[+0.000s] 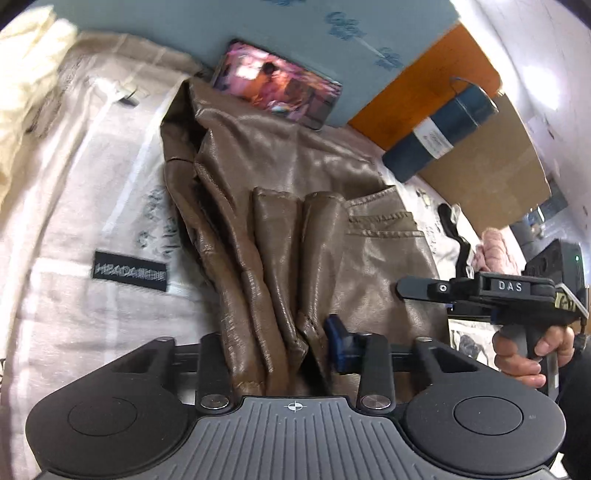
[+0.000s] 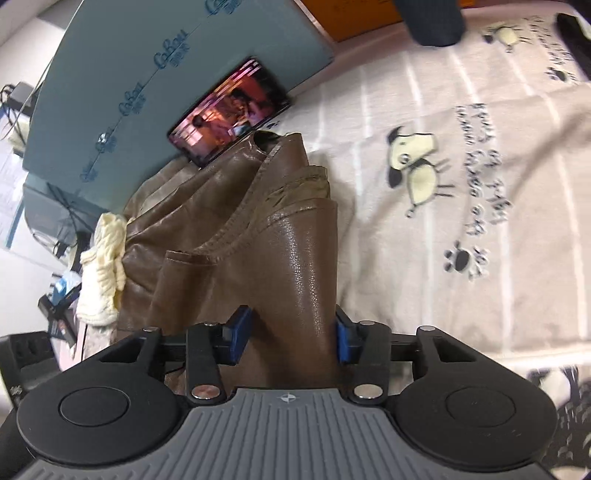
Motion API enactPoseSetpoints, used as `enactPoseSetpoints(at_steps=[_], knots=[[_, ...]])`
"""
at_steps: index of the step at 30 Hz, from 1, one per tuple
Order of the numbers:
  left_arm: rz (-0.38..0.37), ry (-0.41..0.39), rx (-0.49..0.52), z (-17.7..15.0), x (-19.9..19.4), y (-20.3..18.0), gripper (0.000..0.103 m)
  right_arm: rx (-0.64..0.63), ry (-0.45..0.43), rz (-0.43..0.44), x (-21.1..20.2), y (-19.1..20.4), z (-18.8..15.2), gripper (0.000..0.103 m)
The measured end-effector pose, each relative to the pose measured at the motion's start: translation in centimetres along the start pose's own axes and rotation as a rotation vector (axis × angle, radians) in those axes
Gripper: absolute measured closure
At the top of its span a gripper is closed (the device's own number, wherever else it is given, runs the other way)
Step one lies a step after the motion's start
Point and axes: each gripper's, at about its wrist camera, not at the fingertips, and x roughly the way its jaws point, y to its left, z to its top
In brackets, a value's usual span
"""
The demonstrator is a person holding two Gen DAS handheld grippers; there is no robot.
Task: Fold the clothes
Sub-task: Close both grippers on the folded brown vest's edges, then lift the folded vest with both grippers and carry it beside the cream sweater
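Observation:
A shiny brown leather-look garment [image 1: 280, 177] lies bunched on a beige printed blanket [image 1: 74, 206]. In the left wrist view my left gripper [image 1: 280, 350] is shut on a thick fold of its near edge; one blue pad [image 1: 338, 343] shows and fabric hides the other. At the right of that view a hand [image 1: 524, 354] holds my right gripper [image 1: 406, 288] at the garment's right edge. In the right wrist view my right gripper [image 2: 291, 336] is shut on a raised fold of the brown garment [image 2: 236, 221], with blue pads [image 2: 240, 332] on both sides.
A phone [image 1: 277, 86] playing a video leans against a blue-grey board [image 1: 295, 29] behind the garment. A dark blue roll [image 1: 439, 133], an orange box [image 1: 424, 96] and cardboard [image 1: 491, 166] stand at the back right. A cream cloth [image 2: 101, 266] lies left of the garment.

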Motion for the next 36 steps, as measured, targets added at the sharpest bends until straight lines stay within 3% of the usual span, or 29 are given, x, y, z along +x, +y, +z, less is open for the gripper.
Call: enactPoseSetpoints(at_steps=[2,4,10,22,30,36], knots=[[-0.011,-0.003,0.02,-0.2,-0.4,-0.7,0.079,-0.019,-0.019,-0.028,-0.7,0.6,-0.5,0.062],[-0.026,-0.006,0.024,-0.5,-0.8,-1.0,0.081,-0.031,-0.035,-0.037,-1.6,0.8,-1.3,0.071],[-0.08,-0.029,0.024,-1.8,-2.3,-1.8,0.084,0.009,-0.082,0.002,-4.2,0.7,-3.8,0.086],[-0.12,-0.127,0.003,-4.5,-8.1,-1.5,0.084,-0.03,-0.125,0.145,-6.8,6.0,-7.5,0.089],[-0.064,-0.292,-0.045,-5.8,-15.4,1.5,0.084,-0.171,-0.099,0.254,-4.7,13.5,-7.2,0.089],[0.029,-0.419,-0.093,-6.1,-20.9,4.8,0.084,-0.273,-0.058,0.337,-1.0,20.2,-6.5,0.089]])
